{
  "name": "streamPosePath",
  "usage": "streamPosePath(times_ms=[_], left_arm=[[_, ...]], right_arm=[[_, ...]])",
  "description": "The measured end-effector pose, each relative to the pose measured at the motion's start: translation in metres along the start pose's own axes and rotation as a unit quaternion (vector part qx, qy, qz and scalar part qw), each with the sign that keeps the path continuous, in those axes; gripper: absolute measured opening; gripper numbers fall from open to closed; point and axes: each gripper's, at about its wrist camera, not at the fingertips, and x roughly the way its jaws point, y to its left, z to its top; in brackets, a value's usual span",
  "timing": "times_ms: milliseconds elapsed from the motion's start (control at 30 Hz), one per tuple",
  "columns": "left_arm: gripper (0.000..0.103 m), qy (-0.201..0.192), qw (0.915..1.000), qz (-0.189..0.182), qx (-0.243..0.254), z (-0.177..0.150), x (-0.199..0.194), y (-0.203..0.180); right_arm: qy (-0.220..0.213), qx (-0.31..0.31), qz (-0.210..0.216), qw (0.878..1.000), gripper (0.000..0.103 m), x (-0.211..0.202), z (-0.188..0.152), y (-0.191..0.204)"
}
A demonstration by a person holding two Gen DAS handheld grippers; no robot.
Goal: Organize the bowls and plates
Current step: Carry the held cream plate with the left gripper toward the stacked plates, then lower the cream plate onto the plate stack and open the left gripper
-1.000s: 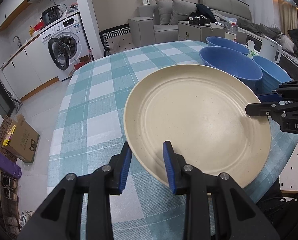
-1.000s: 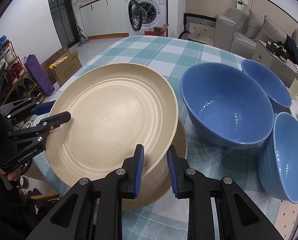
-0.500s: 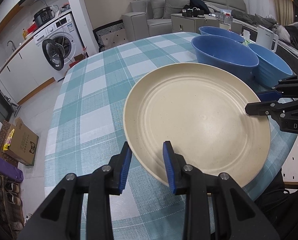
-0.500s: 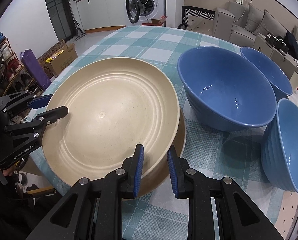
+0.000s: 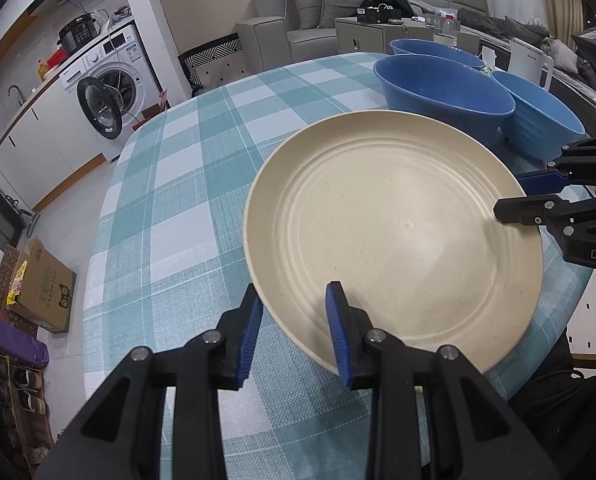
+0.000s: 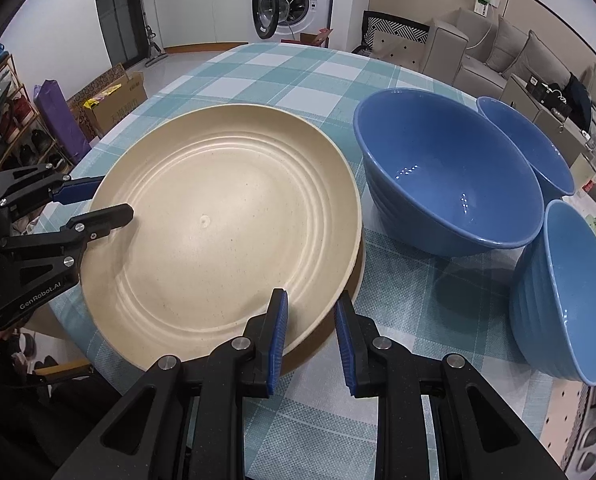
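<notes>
A large cream plate (image 5: 394, 232) is held between both grippers, low over a second cream plate whose rim (image 6: 326, 336) shows beneath it on the checked tablecloth. My left gripper (image 5: 293, 320) is shut on the plate's near rim; it also shows in the right wrist view (image 6: 97, 204). My right gripper (image 6: 310, 320) is shut on the opposite rim; it also shows in the left wrist view (image 5: 522, 192). A big blue bowl (image 6: 450, 176), a second blue bowl (image 6: 538, 148) behind it and a third (image 6: 570, 296) stand to the right.
The round table (image 5: 177, 184) has a teal checked cloth, bare on its left half. A washing machine (image 5: 105, 84), a cardboard box (image 5: 45, 284) and a sofa (image 5: 322, 4) stand around the table. A white kettle (image 5: 530, 60) is behind the bowls.
Both grippers have lowered the plate almost onto the plate beneath. The upper plate now lies nearly level and centred on the lower one.
</notes>
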Motion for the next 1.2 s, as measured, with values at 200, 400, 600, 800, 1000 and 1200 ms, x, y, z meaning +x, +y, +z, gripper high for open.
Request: streamPosePath(times_ms=[200, 400, 600, 800, 1000, 1200], left_arm=[[0.030, 0.002, 1.0000, 0.008, 0.003, 0.000, 0.003, -0.003], [0.030, 0.004, 0.9999, 0.008, 0.005, -0.001, 0.003, -0.004], [0.031, 0.010, 0.9999, 0.010, 0.010, -0.002, 0.006, -0.006], [0.031, 0.013, 0.9998, 0.008, 0.013, -0.003, 0.008, -0.008], [0.032, 0.014, 0.9998, 0.009, 0.015, -0.004, 0.008, -0.009], [0.033, 0.015, 0.9998, 0.008, 0.014, -0.004, 0.009, -0.009]], right_arm=[[0.005, -0.011, -0.016, 1.000, 0.024, 0.002, 0.000, 0.005], [0.010, -0.018, -0.021, 1.000, 0.024, 0.004, 0.000, 0.007], [0.016, -0.023, -0.027, 0.999, 0.025, 0.005, -0.001, 0.009], [0.019, -0.025, -0.029, 0.999, 0.025, 0.007, -0.001, 0.009], [0.023, -0.028, -0.031, 0.999, 0.026, 0.007, 0.000, 0.011], [0.026, -0.032, -0.033, 0.999, 0.027, 0.008, 0.001, 0.012]])
